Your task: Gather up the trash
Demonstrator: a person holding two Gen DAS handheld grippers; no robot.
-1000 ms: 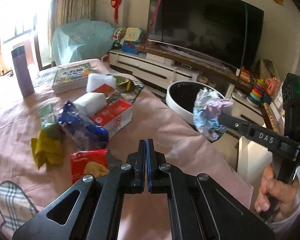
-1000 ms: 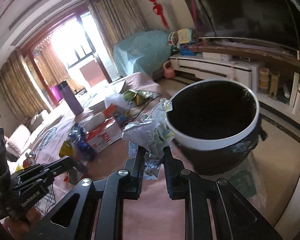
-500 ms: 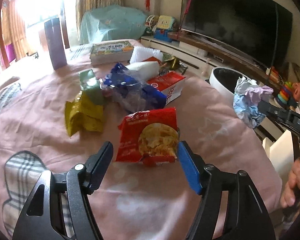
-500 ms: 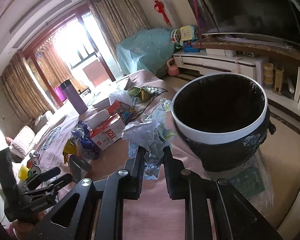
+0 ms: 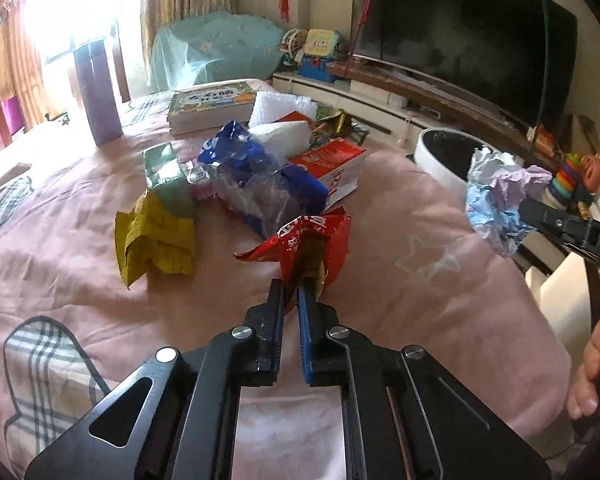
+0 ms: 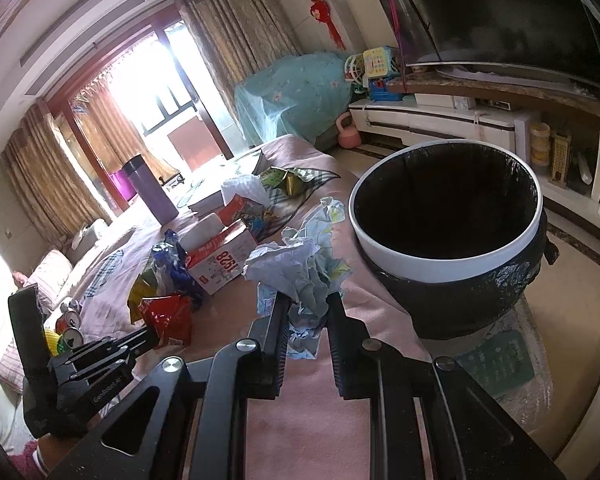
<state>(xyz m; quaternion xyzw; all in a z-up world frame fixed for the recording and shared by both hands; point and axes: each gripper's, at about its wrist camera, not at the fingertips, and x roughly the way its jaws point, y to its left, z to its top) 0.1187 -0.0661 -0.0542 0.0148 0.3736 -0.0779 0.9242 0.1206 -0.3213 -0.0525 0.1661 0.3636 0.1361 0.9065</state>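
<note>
Both grippers now hold trash beside a lined bin.

The left gripper, whose fingers stood wide around the red snack packet half a second ago, has closed on it; the packet is crumpled upward between the narrow fingers, just above the pink bedspread. The right gripper still pinches a crumpled paper ball, held near the rim of the black-lined trash bin, not yet over its mouth. So a second piece is secured, and both probably go to the bin next. Left on the bedspread are a yellow-green wrapper, a blue plastic bag and a red-and-white carton, well apart from the bin.
</note>
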